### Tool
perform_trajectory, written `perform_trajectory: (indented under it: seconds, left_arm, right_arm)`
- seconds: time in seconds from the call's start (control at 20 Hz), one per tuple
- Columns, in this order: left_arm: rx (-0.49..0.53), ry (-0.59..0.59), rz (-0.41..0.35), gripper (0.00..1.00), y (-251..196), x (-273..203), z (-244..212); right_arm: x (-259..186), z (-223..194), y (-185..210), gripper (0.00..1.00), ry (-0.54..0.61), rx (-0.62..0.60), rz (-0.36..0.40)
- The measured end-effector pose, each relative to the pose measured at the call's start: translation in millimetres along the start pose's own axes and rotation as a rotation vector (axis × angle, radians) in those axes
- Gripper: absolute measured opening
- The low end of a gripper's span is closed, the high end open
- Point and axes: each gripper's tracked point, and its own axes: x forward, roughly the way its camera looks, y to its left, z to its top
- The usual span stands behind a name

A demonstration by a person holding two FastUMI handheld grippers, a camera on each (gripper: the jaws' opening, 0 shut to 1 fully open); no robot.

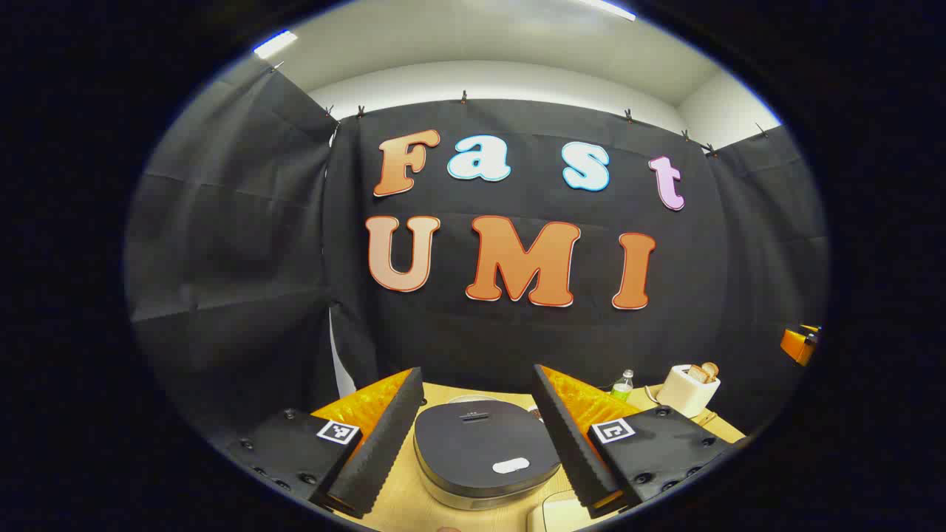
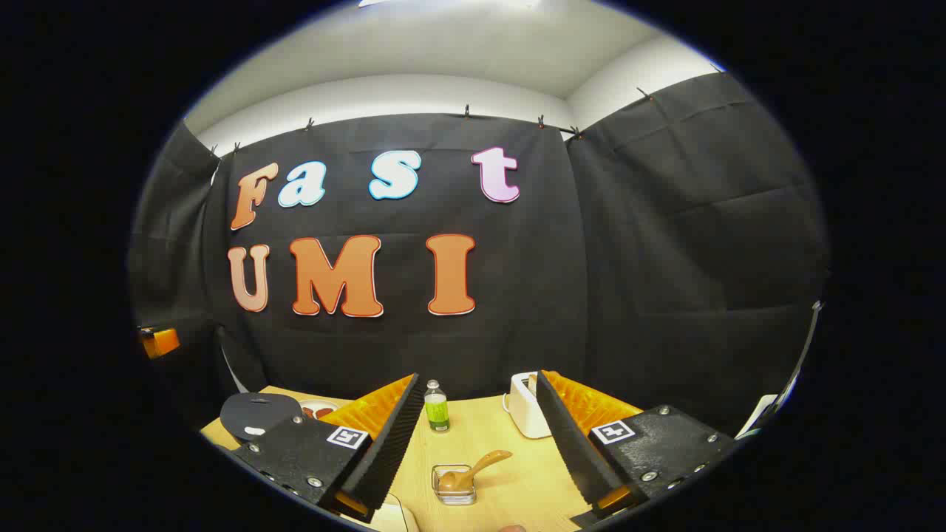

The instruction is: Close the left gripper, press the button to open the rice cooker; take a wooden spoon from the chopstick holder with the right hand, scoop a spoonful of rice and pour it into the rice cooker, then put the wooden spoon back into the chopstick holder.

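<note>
The rice cooker (image 1: 484, 451) stands on the wooden table with its dark lid down and a pale oval button (image 1: 510, 465) near the lid's front edge. My left gripper (image 1: 477, 375) hovers above and in front of it, open, with the cooker showing between its fingers. In the right gripper view the cooker (image 2: 255, 415) lies far left. A wooden spoon (image 2: 477, 467) leans in a small clear holder (image 2: 454, 488) on the table, just ahead of my right gripper (image 2: 480, 378), which is open and holds nothing.
A white toaster (image 2: 526, 414) with bread (image 1: 702, 372) and a green-labelled bottle (image 2: 437, 406) stand at the back of the table (image 2: 517, 480). A small dish (image 2: 318, 408) sits beside the cooker. A white object (image 1: 562, 513) lies at the table's near edge.
</note>
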Motion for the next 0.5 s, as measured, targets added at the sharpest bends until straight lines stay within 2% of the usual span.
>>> perform_trajectory:
  seconds: [0.1,0.15,0.35,0.5]
  left_arm:
    - [0.017,-0.009,0.004,0.96,-8,-1,1]
    - [0.028,-0.015,0.007,1.0,-11,-1,1]
    - [0.02,-0.019,0.02,0.96,-22,-9,0]
    - [0.013,-0.046,0.004,0.98,-27,-13,9]
  right_arm:
    - [7,-1,-4,0.94,0.005,-0.001,0.011]
    - [9,0,-4,0.94,0.007,0.0,0.02]
    - [13,-3,-6,0.94,0.024,0.009,0.048]
    - [17,-3,-11,0.94,0.031,-0.005,0.044]
